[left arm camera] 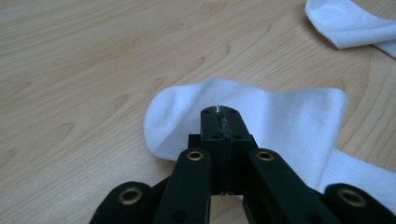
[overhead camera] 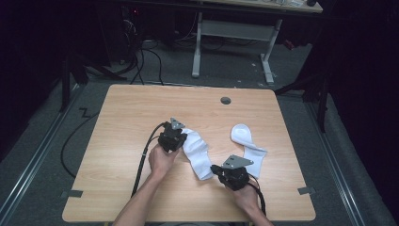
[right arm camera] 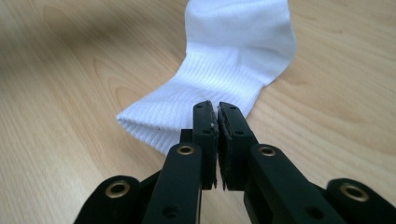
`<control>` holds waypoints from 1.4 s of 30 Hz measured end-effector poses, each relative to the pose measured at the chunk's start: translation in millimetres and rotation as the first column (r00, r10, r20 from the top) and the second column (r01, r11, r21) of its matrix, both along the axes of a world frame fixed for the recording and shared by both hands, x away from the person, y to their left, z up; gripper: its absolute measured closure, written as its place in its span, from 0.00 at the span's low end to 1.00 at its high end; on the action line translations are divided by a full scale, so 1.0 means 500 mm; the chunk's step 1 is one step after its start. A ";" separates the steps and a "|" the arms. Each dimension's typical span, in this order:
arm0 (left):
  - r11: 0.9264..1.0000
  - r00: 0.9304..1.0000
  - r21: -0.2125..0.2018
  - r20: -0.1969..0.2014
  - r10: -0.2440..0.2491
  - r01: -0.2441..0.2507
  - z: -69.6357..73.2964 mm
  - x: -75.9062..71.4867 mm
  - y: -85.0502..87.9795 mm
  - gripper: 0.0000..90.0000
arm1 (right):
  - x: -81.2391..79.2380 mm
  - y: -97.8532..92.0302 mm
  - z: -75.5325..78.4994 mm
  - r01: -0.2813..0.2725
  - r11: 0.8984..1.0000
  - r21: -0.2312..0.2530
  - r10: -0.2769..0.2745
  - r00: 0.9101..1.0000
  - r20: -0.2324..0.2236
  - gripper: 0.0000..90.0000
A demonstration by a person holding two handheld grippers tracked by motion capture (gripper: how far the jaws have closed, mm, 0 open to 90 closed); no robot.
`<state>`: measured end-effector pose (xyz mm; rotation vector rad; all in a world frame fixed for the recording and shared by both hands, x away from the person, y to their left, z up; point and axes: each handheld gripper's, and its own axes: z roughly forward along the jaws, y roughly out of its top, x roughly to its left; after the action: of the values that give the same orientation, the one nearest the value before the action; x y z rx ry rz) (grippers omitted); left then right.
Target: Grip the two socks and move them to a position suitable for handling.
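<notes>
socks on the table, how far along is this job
Early stage. Done: both socks lie flat on the table, apart from each other. In hand: the left gripper is shut on the left sock, and the right gripper is shut at the ribbed cuff of the right sock; whether it pinches the cloth is unclear. Left: bringing the two socks together; they are not yet paired.

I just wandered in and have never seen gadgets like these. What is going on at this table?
A person is working with two white socks on a wooden table, holding a black pincer tool in each hand. The left gripper has its jaws shut at the folded left sock. The right gripper, jaws also together, is at the ribbed cuff of the right sock. Whether either tool actually pinches cloth is hard to tell.
</notes>
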<state>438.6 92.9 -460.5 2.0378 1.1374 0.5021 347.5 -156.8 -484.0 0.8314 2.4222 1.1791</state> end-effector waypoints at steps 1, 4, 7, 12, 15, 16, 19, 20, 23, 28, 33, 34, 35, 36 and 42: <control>1.000 1.000 0.003 -0.003 -0.001 0.001 -0.003 -0.001 0.000 1.00 | -0.002 -0.004 -0.004 0.001 1.000 -0.002 -0.001 1.000 -0.003 0.96; 1.000 1.000 0.015 -0.020 -0.008 0.008 -0.013 -0.002 -0.002 1.00 | -0.004 -0.018 -0.019 0.008 1.000 0.000 -0.008 1.000 -0.025 0.96; 0.999 0.999 0.031 -0.032 -0.016 0.017 -0.021 -0.003 -0.008 0.99 | -0.005 -0.027 -0.029 0.009 1.000 -0.002 -0.009 0.999 -0.043 0.95; 0.998 0.999 0.057 -0.047 -0.019 0.022 -0.030 -0.001 -0.010 0.99 | -0.006 -0.032 -0.037 0.002 1.000 -0.016 -0.002 0.998 -0.061 0.95; 0.998 0.998 0.068 -0.055 -0.004 0.008 -0.037 0.002 -0.005 0.99 | -0.006 -0.034 -0.038 0.000 1.000 -0.021 -0.001 0.998 -0.067 0.95; 0.998 0.999 0.069 -0.055 0.003 0.001 -0.039 0.003 -0.003 0.99 | -0.007 -0.035 -0.038 -0.001 1.000 -0.024 -0.001 0.998 -0.068 0.95; 0.997 0.998 0.071 -0.054 0.022 -0.018 -0.045 0.007 0.006 0.99 | -0.009 -0.039 -0.039 -0.005 0.999 -0.031 0.003 0.997 -0.072 0.95; 0.997 0.998 0.072 -0.053 0.030 -0.026 -0.047 0.009 0.008 0.99 | -0.010 -0.038 -0.039 -0.007 0.999 -0.032 0.005 0.997 -0.074 0.95; 0.997 0.997 0.060 -0.052 0.049 -0.045 -0.054 0.015 0.010 0.99 | -0.015 -0.029 -0.041 -0.033 0.999 -0.033 0.030 0.996 -0.083 0.94; 0.997 0.998 0.058 -0.042 0.047 -0.044 -0.055 0.012 0.005 0.96 | -0.021 -0.013 -0.042 -0.068 0.997 -0.025 0.065 0.994 -0.091 0.90; 0.999 0.999 0.026 -0.021 0.035 -0.034 -0.042 -0.004 0.007 0.81 | -0.021 -0.005 -0.036 -0.073 0.997 0.000 0.073 0.994 -0.084 0.80; 0.999 0.999 0.020 -0.013 0.031 -0.031 -0.038 -0.009 0.006 0.78 | -0.019 -0.006 -0.033 -0.068 0.998 0.013 0.069 0.995 -0.079 0.79; 1.000 1.000 0.016 -0.004 0.016 -0.016 -0.033 -0.018 0.002 0.75 | -0.012 -0.008 -0.025 -0.053 0.998 0.034 0.056 0.996 -0.075 0.79; 1.000 1.000 0.016 -0.004 0.016 -0.016 -0.033 -0.018 0.002 0.73 | -0.012 -0.008 -0.025 -0.053 0.998 0.034 0.056 0.996 -0.075 0.79; 0.998 0.999 0.036 -0.021 -0.043 0.044 -0.040 -0.035 -0.028 0.68 | 0.027 0.009 -0.016 0.001 0.999 0.040 0.001 0.998 -0.067 0.82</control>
<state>420.9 79.0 -480.4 2.0984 1.1009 0.4846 361.2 -152.4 -492.0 0.8964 2.4594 1.2218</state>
